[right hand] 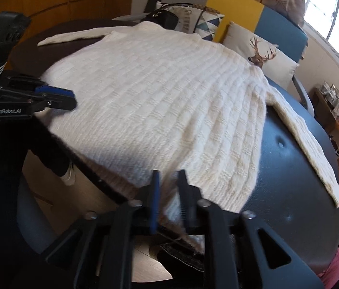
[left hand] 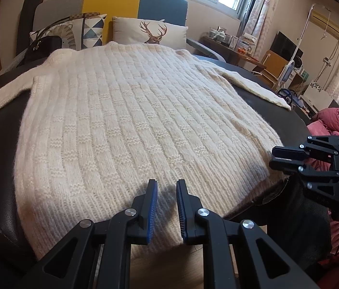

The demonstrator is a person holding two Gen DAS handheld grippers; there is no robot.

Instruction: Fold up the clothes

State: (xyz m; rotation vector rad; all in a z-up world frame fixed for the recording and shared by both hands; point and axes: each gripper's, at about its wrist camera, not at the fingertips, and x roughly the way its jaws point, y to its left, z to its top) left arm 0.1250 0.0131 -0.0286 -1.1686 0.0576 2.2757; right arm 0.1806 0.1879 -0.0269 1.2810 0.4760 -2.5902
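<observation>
Cream chunky-knit sweater (left hand: 131,120) with a ribbed checker texture lies spread flat, sleeves out to both sides, on a dark padded leather-like surface (right hand: 290,168); its hem hangs slightly over the near edge. White lettering reading "CenRobot.AI" shows on the side of the left gripper (right hand: 69,100) in the right wrist view. That black left gripper with blue pads hovers at the hem, its jaws a narrow gap apart with only knit below them, not pinched. The black right gripper (right hand: 168,192) sits at the sweater's near hem corner; its picture is blurred, and hem fabric lies between its jaws, which stand slightly apart, so I cannot tell whether the pads press on it. Behind the sweater stand a white cushion printed with a brown deer head (left hand: 152,32) and a cushion with blue and grey triangles (left hand: 92,30), against a grey, yellow and blue headboard (left hand: 111,2). No container's contents can be made out.
</observation>
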